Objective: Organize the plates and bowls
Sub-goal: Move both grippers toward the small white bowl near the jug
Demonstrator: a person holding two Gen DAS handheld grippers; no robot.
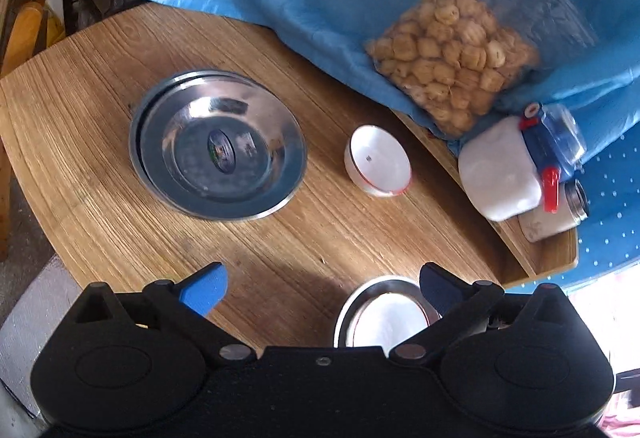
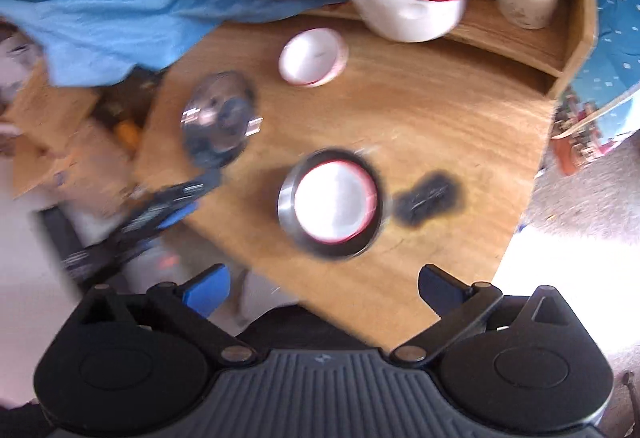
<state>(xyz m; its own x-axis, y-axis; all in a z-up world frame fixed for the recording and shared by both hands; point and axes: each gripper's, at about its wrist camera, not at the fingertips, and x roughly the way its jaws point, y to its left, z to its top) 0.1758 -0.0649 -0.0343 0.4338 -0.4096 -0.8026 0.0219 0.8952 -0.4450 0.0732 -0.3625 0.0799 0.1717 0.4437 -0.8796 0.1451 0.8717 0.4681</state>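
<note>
Left wrist view: left tongs [image 1: 323, 288] gape empty; right tongs [image 2: 323, 286] likewise. Loose white bowl [image 1: 378, 160] sits at 1 o'clock on counter [image 1: 100, 86], steel plates [image 1: 218, 144] at 11. Bowl looks light, slick, maybe brittle; pinch its rim.

My right claw [image 2: 322, 288] hangs with its blue-padded fingers [image 2: 208, 292] spread wide and nothing between them; below lies the wooden table [image 2: 440, 110]; near its middle a white bowl [image 2: 335, 199] with a red rim sits inside a steel bowl [image 2: 289, 198]; a second white bowl [image 2: 312, 56] stands well apart, farther back; the stacked steel plates [image 2: 218, 118] are to the left, blurred; the left gripper [image 2: 176, 198] reaches in below them; a dark scorch mark [image 2: 426, 200] lies just beside the nested bowls.
</note>
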